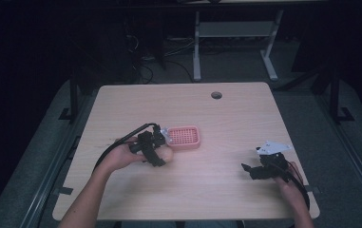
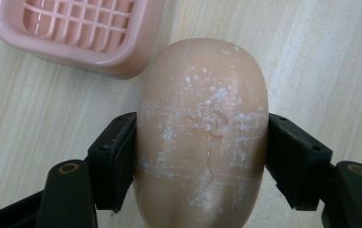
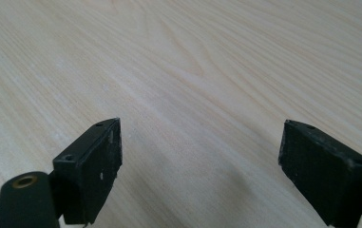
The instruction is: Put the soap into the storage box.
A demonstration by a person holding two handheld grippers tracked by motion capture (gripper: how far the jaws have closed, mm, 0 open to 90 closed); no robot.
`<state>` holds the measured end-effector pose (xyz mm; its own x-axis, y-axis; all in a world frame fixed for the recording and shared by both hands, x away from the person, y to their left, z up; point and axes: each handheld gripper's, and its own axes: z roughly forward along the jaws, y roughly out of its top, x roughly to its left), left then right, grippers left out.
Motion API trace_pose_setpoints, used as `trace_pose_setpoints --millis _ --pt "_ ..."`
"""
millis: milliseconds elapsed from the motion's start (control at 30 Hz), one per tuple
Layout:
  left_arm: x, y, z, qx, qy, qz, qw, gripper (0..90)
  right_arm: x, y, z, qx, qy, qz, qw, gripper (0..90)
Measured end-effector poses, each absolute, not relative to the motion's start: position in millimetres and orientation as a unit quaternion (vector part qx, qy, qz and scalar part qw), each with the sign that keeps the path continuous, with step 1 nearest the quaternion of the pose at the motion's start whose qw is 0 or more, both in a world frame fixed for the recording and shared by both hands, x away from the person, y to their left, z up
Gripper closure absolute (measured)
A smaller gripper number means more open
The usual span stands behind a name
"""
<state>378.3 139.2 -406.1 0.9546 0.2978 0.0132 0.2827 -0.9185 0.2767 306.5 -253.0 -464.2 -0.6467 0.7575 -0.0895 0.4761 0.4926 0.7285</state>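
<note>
Left gripper [image 2: 201, 156] clamps the soap bar [image 2: 202, 128] beside the pink dish [image 2: 121, 61] — right gripper [image 3: 200, 161] fingers spread, empty.

No readable text, labels, brands or nos. on anything in these views.

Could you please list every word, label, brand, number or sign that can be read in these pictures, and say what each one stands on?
There are none to read.
The soap bar held by the left hand-held gripper bears white scuffs and cracks, no lettering.
The pink soap dish has a plain grid.
The table and the open right hand-held gripper carry no marks.
</note>
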Motion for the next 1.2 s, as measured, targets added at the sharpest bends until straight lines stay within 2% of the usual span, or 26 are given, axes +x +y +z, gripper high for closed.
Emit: trace_pose_setpoints --millis 1200 --pt "407 109 -395 0.982 0.133 0.029 0.13 31.3 306 -254 -464 0.368 0.837 0.35 0.205 13.9"
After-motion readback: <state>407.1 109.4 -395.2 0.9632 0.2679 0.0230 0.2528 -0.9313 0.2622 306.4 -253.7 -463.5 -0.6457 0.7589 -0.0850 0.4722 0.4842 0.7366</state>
